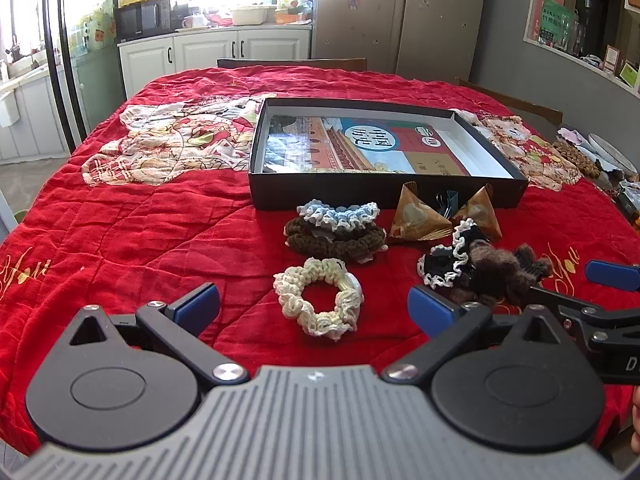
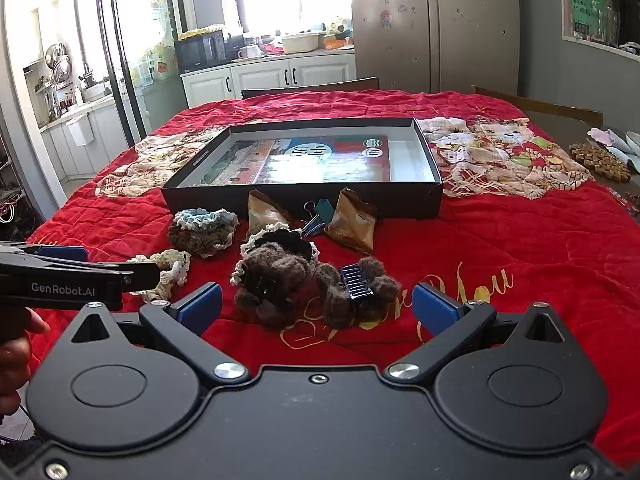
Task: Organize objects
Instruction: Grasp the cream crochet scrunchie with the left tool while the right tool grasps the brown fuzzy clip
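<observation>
Left gripper (image 1: 314, 308) jaws apart, empty, lined up on cream scrunchie (image 1: 318, 298) just ahead. Blue-on-brown scrunchie stack (image 1: 336, 228) farther, near box (image 1: 384, 196) front wall. Wrapped snacks (image 1: 420, 216), binder clips against that wall. Right gripper (image 2: 316, 306) jaws apart, empty, facing furry brown claw clips (image 2: 316, 284). Judgement: loose items clustered for loading into box; open red quilt (image 1: 140, 220) left, free approach.
</observation>
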{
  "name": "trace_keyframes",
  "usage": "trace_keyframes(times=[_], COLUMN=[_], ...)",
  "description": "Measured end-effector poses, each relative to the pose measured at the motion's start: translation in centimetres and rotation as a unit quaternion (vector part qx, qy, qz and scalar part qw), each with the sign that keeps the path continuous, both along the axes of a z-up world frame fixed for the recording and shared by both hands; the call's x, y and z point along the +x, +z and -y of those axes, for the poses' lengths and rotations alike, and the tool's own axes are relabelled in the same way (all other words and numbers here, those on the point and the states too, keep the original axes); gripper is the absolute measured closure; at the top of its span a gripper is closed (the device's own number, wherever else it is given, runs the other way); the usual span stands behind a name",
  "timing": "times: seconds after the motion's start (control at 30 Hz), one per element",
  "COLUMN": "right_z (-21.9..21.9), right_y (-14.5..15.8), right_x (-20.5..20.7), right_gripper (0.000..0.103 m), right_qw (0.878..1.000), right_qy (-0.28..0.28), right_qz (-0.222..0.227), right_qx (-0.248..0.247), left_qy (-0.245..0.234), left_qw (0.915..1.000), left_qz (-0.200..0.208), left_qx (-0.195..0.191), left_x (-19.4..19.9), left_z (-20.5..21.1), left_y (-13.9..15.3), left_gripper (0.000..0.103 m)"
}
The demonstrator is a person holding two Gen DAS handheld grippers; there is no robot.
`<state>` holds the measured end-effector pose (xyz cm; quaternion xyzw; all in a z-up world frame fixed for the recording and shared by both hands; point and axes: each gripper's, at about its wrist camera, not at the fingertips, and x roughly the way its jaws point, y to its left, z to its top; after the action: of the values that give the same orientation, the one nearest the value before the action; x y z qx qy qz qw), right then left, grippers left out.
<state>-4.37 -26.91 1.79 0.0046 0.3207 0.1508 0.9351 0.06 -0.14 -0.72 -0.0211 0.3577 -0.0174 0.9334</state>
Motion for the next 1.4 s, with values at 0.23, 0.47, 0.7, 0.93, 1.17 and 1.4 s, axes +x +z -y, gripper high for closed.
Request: trace_keyframes(times=[0.23, 0.47, 0.7, 0.93, 1.17, 1.4], right_z=[0.0, 0.1, 0.4, 0.4, 0.9, 1.5], right_y=[-0.1, -0.4, -1.2, -2.2, -3.0, -3.5], right_x=[0.1, 0.4, 1.1, 1.7, 2.3, 2.9], right_gripper=[0.001, 0.002, 0.013, 0.025, 0.039, 0.054], right_qw=[1.000, 1.000, 1.000, 1.000, 1.000, 1.000], right_qy=[0.000, -0.007, 0.000, 0.008, 0.012, 0.020], right_qz=[-0.004, -0.007, -0.011, -0.024, -0.021, -0.009], right_qx=[-0.001, -0.008, -0.015, -0.013, -0.012, -0.003], left_qy=[-0.003, -0.008, -0.033, -0.054, -0.045, -0.049], left_qw=[1.0000, 0.9999, 0.9993, 0.9984, 0.9990, 0.9985], left_qz=[-0.003, -0.012, -0.010, -0.004, -0.001, -0.001], left_qx=[0.000, -0.002, 0.017, 0.015, -0.008, -0.023], left_x=[0.0, 0.4, 0.7, 1.2, 2.3, 2.8], left_z=[0.0, 0.0, 0.6, 0.6, -1.1, -1.5], left_y=[0.0, -0.4, -1.2, -2.2, -3.3, -4.1], left_gripper=[0.000, 0.000, 0.000, 0.000, 0.000, 0.012])
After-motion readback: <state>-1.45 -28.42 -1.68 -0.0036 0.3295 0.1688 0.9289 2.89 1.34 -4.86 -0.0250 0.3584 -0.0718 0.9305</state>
